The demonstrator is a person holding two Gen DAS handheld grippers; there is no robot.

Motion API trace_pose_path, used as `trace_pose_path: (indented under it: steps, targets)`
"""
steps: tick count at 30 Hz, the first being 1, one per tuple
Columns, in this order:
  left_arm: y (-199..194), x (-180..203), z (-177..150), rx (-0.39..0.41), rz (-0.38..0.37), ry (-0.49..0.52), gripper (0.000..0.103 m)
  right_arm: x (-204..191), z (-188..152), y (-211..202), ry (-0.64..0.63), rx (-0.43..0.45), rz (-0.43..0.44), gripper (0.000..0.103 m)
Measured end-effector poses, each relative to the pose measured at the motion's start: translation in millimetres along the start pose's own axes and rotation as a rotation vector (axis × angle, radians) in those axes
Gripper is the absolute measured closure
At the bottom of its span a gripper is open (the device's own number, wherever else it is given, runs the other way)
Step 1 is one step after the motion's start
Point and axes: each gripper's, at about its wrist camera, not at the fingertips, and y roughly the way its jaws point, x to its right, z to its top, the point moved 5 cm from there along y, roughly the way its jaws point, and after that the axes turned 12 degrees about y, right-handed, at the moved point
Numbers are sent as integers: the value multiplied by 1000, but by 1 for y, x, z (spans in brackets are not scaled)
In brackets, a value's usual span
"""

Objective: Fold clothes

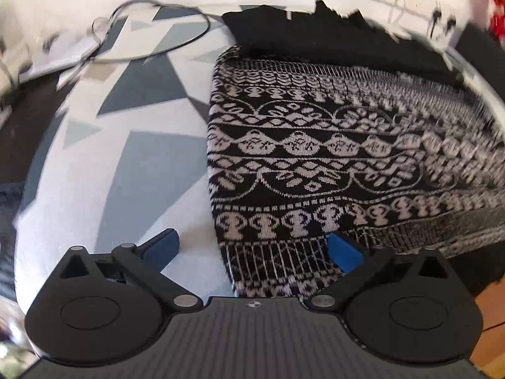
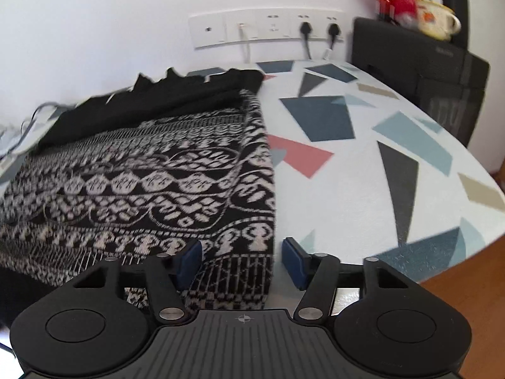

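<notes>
garment: a black-and-white patterned knit sweater [image 1: 315,158] lies flat on the table, its upper part plain black at 12 o'clock in both wrist views. its hem runs along the near table edge.
table: covered with a white cloth [image 2: 363,189] printed with grey, blue, pink and tan triangles; the sweater fills the right half of the left wrist view and the left half of the right wrist view.
left gripper: left gripper [image 1: 252,248] sits at 6 o'clock over the sweater's left hem corner, jaws spread wide; one blue pad over bare cloth, the other over the knit. nothing is between them.
right gripper: right gripper [image 2: 241,260] sits at 6 o'clock over the sweater's right hem corner, jaws apart; the left blue pad over the knit, the right pad over bare cloth, holding nothing.
wall: white, with a socket strip [image 2: 268,30] at 12 o'clock in the right wrist view, two black plugs in it.
other things: a thin cable [image 1: 151,31] loops on the table at 11 o'clock in the left wrist view; a black case [image 2: 416,69] stands at 2 o'clock beyond the table, with a cup [image 2: 438,22] on top.
</notes>
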Motion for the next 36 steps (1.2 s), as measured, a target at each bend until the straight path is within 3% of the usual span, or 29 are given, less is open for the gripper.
trace_pose_path:
  steps: [8, 21, 26, 28, 31, 33, 35, 36]
  targets:
    - [16, -5, 26, -6, 14, -42, 0, -3, -1, -1, -27, -18, 4, 43]
    - [16, -3, 29, -28, 13, -52, 1, -3, -2, 1, -55, -27, 29, 38]
    - [13, 1, 28, -37, 17, -46, 7, -6, 0, 5, -62, -20, 25, 38]
    - [10, 2, 28, -35, 9, -38, 12, -7, 1, 6, -58, -16, 24, 39]
    - [5, 7, 29, -23, -18, -8, 32, -10, 3, 8, -53, -6, 20, 48]
    - [0, 13, 30, -16, -49, 21, 64, -13, 4, 8, -46, -5, 33, 63]
    - [-4, 18, 30, -15, -74, 34, 84, -17, 4, 9, -37, -5, 44, 74]
    - [-5, 19, 30, -15, -77, 32, 86, -18, 4, 9, -32, -6, 49, 79]
